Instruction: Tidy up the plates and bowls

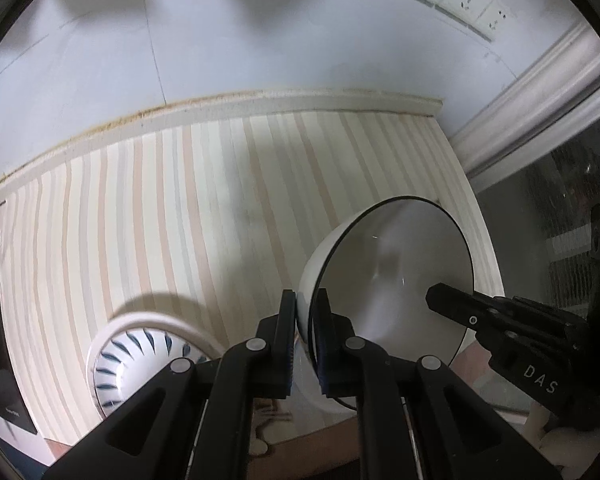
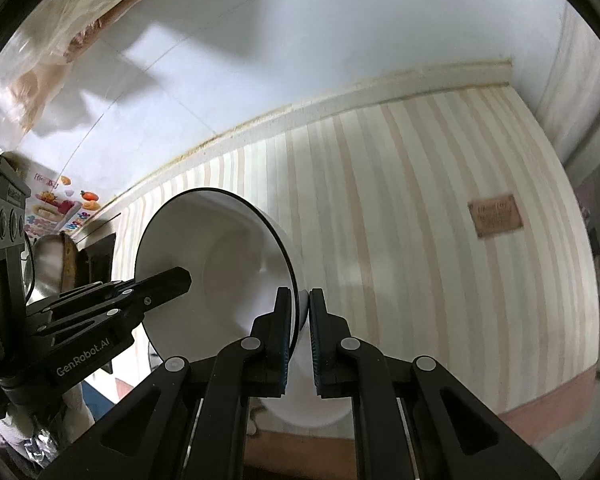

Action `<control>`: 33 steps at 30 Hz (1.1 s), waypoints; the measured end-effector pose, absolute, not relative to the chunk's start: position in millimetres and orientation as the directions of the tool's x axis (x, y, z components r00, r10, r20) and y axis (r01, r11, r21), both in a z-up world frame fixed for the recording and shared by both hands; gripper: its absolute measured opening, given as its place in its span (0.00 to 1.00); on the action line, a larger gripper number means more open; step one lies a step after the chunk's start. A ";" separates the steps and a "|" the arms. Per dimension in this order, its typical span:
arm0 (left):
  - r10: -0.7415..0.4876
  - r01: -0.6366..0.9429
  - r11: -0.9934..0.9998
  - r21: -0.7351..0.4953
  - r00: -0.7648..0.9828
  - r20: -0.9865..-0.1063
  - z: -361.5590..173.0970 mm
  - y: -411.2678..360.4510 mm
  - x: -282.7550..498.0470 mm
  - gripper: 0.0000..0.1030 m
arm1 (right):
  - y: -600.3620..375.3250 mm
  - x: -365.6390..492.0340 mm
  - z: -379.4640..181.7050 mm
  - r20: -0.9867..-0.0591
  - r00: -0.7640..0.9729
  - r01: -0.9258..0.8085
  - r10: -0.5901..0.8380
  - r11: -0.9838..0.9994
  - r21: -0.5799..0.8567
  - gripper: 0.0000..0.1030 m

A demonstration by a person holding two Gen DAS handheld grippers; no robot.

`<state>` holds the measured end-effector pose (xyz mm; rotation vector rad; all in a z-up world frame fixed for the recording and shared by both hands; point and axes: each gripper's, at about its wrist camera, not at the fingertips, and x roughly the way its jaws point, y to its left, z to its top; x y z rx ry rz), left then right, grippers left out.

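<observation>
gripping one white bowl (image 1: 396,264) by its rim, both hand-held grippers, left (image 1: 307,312) and right (image 2: 300,312); one blue-patterned bowl (image 1: 140,364) below.

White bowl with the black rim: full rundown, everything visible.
The white bowl is glossy, ceramic-looking, with a thin black line around the lip and a plain, empty inside. It is tipped on its side, clear of the striped tablecloth. The left gripper and the right gripper each pinch its rim at separate spots, one finger inside and one outside. Nothing else touches it; the blue-patterned dish sits apart.
</observation>
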<state>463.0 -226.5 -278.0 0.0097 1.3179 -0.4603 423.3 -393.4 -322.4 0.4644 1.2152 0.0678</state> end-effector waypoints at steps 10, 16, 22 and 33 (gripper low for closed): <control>-0.297 0.348 0.905 -0.246 0.101 -0.950 -308.5 -230.0 439.1 0.07 | -393.1 392.8 -360.7 -0.902 0.300 0.246 0.310 0.889 0.387 0.10; -0.265 0.365 0.903 -0.228 0.055 -0.963 -332.9 -236.8 431.2 0.07 | -395.3 386.5 -386.0 -0.914 0.252 0.272 0.318 0.883 0.382 0.10; -0.226 0.379 0.903 -0.201 0.024 -0.974 -351.8 -242.6 423.8 0.07 | -397.2 382.2 -405.9 -0.923 0.213 0.287 0.321 0.882 0.373 0.10; -0.159 0.431 0.894 -0.120 0.056 -0.986 -362.2 -255.7 419.4 0.07 | -401.9 386.5 -421.3 -0.927 0.182 0.324 0.328 0.870 0.372 0.11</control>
